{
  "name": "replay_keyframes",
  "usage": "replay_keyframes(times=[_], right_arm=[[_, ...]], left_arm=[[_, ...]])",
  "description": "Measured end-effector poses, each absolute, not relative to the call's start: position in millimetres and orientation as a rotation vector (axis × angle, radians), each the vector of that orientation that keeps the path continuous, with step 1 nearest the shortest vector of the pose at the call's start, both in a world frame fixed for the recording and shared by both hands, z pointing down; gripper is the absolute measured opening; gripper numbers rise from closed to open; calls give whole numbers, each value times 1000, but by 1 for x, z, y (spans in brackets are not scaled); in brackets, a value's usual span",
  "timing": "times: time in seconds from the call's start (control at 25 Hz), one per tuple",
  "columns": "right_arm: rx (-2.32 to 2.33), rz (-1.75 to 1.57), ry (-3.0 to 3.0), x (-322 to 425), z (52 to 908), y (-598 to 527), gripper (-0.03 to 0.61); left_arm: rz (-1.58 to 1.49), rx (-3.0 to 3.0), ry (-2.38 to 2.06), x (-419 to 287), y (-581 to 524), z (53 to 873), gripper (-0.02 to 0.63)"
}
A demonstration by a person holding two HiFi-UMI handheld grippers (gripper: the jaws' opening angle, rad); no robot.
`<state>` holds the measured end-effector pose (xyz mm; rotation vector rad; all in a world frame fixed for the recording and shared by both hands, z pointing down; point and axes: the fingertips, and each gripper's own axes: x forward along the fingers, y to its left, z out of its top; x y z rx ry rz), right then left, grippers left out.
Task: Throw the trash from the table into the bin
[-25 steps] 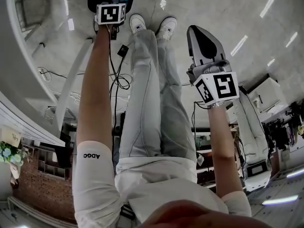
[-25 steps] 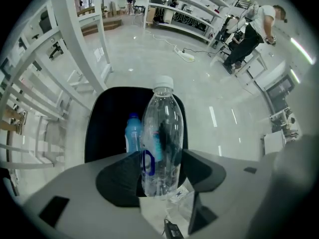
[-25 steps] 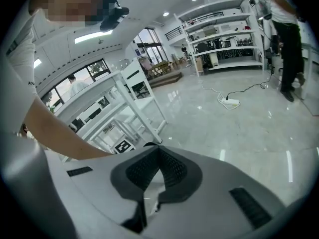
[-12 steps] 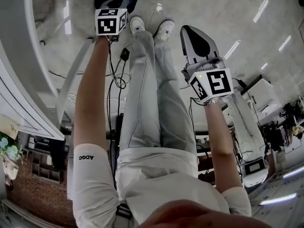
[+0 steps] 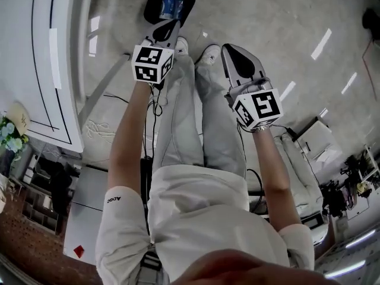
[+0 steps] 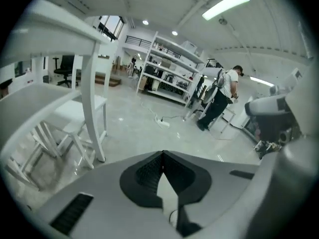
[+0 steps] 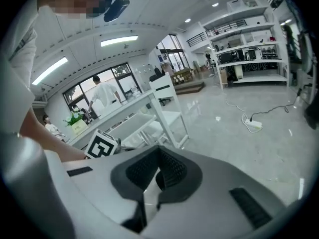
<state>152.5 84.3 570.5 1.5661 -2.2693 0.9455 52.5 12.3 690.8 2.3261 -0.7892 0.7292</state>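
Black bin [image 5: 151, 8] stands on the floor just past the left gripper [image 5: 168, 26], ahead of the shoes [image 5: 208, 53], with blue bottles [image 5: 169, 5] already inside; the white tabletop [image 5: 18, 52] lies to the left, nearer that hand, no trash visible on it; left jaws have just closed, empty; right gripper [image 5: 230, 48] jaws are together, empty too.

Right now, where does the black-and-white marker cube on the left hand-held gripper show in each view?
Head view: the marker cube sits upper centre, just below the black bin.
Left gripper view: not in it.
Right gripper view: lower left, at the end of the person's forearm.
Shared landmark: the white table, on the left side in all three views.
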Motion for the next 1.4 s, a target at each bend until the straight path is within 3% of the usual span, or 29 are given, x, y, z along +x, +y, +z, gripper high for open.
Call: replay_keyframes(times=[0.6,1.0,1.4], right_arm=[[1537,805,-2513,106,377,63,9],[1252,615,-2699,42,281,35,9],[922,474,-2835,-89,239,30,9]], left_arm=[[146,2339,-1239,-44,19,394,5],[-38,2280,-1573,-130,33,282,5],[-145,2177,-1960,-249,67,209,5]])
